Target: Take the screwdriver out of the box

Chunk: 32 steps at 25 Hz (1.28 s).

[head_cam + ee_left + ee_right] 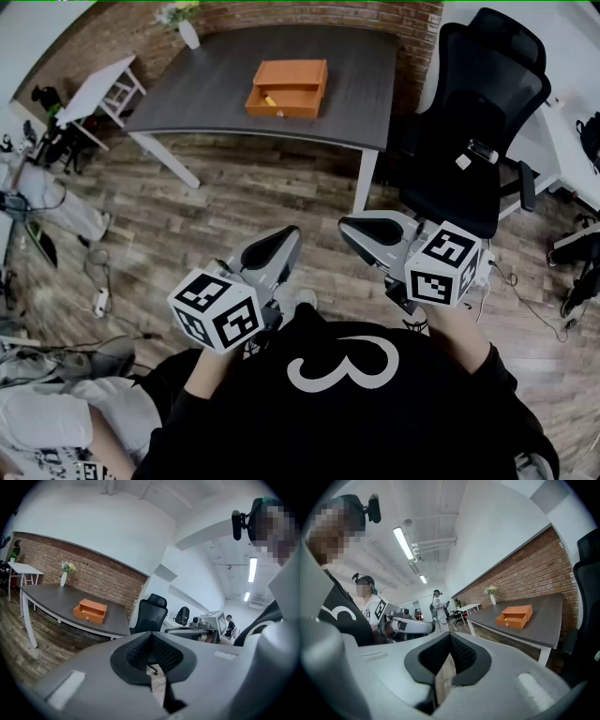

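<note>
An orange box [287,88] lies on the dark table [206,84] far ahead, its drawer pulled partly out. A small yellow piece [269,99] shows in the drawer; I cannot tell if it is the screwdriver. The box also shows small in the left gripper view [90,611] and the right gripper view [514,616]. Both grippers are held close to the person's body, well short of the table. The left gripper [272,248] [151,637] is shut with nothing in it. The right gripper [370,230] [450,637] is also shut and empty.
A black office chair [469,131] stands right of the table. A white vase with flowers [187,33] sits at the table's far left corner. A small white table [94,89] and cables lie at the left. Wooden floor [244,197] separates me from the table.
</note>
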Each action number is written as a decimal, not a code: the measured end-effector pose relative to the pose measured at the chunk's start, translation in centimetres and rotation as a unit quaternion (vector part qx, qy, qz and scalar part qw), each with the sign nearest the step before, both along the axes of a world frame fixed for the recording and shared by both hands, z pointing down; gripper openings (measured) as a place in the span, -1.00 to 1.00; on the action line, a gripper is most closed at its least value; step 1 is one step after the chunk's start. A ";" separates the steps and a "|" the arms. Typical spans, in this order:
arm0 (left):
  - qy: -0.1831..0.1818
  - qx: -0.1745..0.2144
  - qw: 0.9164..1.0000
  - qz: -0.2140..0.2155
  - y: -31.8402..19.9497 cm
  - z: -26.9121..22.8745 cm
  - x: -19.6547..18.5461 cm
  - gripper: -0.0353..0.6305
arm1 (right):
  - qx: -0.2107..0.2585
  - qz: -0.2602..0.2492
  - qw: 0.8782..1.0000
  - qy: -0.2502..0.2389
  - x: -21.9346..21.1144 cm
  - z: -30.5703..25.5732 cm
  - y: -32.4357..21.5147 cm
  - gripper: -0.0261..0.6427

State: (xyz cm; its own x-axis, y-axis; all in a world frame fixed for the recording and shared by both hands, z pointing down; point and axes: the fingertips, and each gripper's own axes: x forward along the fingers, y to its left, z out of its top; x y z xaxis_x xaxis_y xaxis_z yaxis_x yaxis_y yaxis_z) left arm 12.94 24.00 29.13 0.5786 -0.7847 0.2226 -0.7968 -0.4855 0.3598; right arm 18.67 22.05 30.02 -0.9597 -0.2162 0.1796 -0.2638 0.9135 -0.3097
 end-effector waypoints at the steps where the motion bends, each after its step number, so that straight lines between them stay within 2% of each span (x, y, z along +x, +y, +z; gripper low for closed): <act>1: 0.000 0.000 1.000 0.001 -0.1 0.0 0.0 -0.86 | 0.000 0.001 1.000 0.001 0.0 0.0 -0.1 -0.92; 13: 0.006 -0.009 1.000 0.005 -2.4 0.9 -2.4 -0.86 | -0.009 0.004 1.000 0.010 -2.2 1.0 -2.1 -0.92; 18: 0.010 -0.019 1.000 0.012 -4.7 1.4 -4.3 -0.86 | -0.036 0.019 0.999 0.004 -4.0 1.5 -4.5 -0.92; 27: 0.022 -0.050 0.998 0.015 -10.5 2.9 -9.8 -0.86 | -0.088 0.033 0.995 -0.014 -9.0 3.0 -9.8 -0.92; 32: 0.025 -0.046 0.998 0.021 -13.6 2.7 -13.2 -0.86 | -0.085 0.040 0.996 -0.003 -12.6 3.1 -12.6 -0.92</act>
